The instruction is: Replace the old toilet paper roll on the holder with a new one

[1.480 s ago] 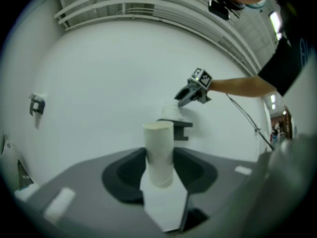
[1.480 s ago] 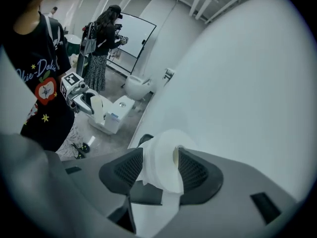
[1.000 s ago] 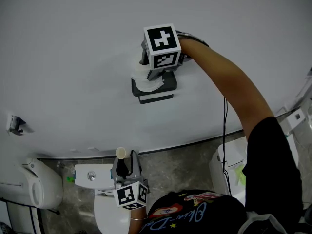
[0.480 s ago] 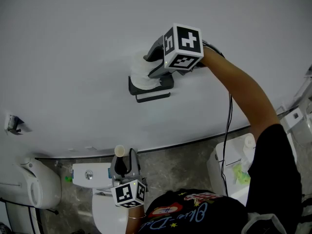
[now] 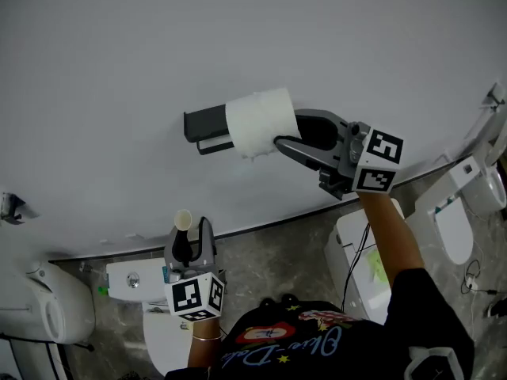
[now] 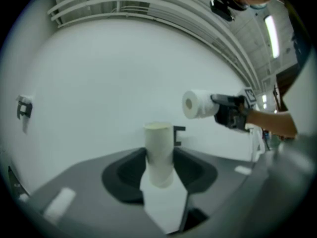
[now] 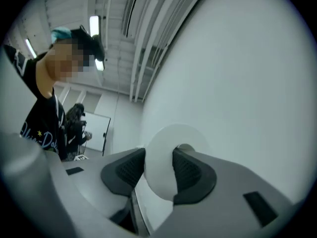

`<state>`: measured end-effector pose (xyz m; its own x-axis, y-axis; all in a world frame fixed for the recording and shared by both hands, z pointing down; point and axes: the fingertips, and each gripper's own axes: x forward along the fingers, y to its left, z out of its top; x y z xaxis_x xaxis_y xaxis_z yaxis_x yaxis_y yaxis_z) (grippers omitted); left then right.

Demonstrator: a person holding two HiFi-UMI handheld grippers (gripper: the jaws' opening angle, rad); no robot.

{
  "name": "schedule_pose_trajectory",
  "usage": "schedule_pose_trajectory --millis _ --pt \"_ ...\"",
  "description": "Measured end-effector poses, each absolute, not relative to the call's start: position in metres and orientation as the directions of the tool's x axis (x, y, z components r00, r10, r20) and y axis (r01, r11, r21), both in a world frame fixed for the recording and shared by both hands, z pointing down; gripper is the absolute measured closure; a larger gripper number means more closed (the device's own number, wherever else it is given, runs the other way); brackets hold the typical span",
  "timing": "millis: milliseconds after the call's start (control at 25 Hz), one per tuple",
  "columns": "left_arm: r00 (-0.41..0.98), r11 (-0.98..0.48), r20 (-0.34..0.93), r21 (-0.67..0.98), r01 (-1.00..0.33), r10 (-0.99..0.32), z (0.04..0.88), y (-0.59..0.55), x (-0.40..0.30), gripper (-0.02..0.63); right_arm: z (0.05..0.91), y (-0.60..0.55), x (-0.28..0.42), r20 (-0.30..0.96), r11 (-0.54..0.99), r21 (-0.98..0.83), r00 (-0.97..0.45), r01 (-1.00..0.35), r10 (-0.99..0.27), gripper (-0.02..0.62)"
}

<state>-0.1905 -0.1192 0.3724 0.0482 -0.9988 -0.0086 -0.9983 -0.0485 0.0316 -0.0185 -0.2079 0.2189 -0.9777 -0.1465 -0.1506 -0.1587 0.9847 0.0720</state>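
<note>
The black holder (image 5: pixel 202 123) is fixed to the white wall. Just right of it is the full white roll (image 5: pixel 257 121), with my right gripper (image 5: pixel 283 133) shut on it. Its jaws have just been closing with the roll between them. In the right gripper view the roll (image 7: pixel 161 172) is pinched by its wall, and one jaw seems to sit at the core hole. Lower down, my left gripper (image 5: pixel 190 240) is shut on the empty cardboard tube (image 5: pixel 183 220), which stands upright. In the left gripper view a scrap of paper hangs below the tube (image 6: pixel 159 148), and the roll (image 6: pixel 197 104) is off the holder (image 6: pixel 179 133).
A toilet tank (image 5: pixel 131 279) lies under my left gripper. Another white toilet (image 5: pixel 40 311) is at the far left, and more white fixtures (image 5: pixel 459 204) stand at the right. A small fitting (image 5: pixel 12 206) sticks out of the wall on the left. The floor is grey stone.
My right gripper has swung round and moved right from the holder, bringing the white roll with it. The left gripper with the tube has risen slightly.
</note>
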Motion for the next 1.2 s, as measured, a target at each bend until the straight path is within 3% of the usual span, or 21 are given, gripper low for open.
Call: schedule_pose_trajectory --millis 160,440,760,1000,1200 --pt "0.082 -0.082 -0.010 0.026 -0.996 -0.997 0.370 -0.125 -0.181 0.434 0.265 -0.200 0.021 -0.271 0.970 -0.082 -0.932 -0.228 -0.242 0.417" --pt "0.118 -0.118 0.014 0.017 -0.993 -0.993 0.377 -0.132 -0.170 0.434 0.330 -0.227 0.034 -0.241 0.945 -0.172 -0.918 -0.279 -0.315 0.419" --pt "0.102 -0.102 0.023 0.003 -0.995 -0.995 0.377 -0.137 -0.178 0.434 0.365 -0.280 0.010 -0.169 0.943 -0.184 -0.936 -0.277 -0.308 0.419" --pt "0.070 -0.070 0.038 0.010 -0.998 -0.997 0.382 -0.143 -0.201 0.434 0.370 -0.307 -0.003 -0.199 0.936 -0.240 -0.931 -0.257 -0.307 0.419" --pt "0.068 -0.068 0.038 0.006 -0.998 -0.997 0.382 -0.145 -0.195 0.434 0.373 -0.305 -0.016 -0.206 0.949 -0.258 -0.950 -0.180 -0.236 0.420"
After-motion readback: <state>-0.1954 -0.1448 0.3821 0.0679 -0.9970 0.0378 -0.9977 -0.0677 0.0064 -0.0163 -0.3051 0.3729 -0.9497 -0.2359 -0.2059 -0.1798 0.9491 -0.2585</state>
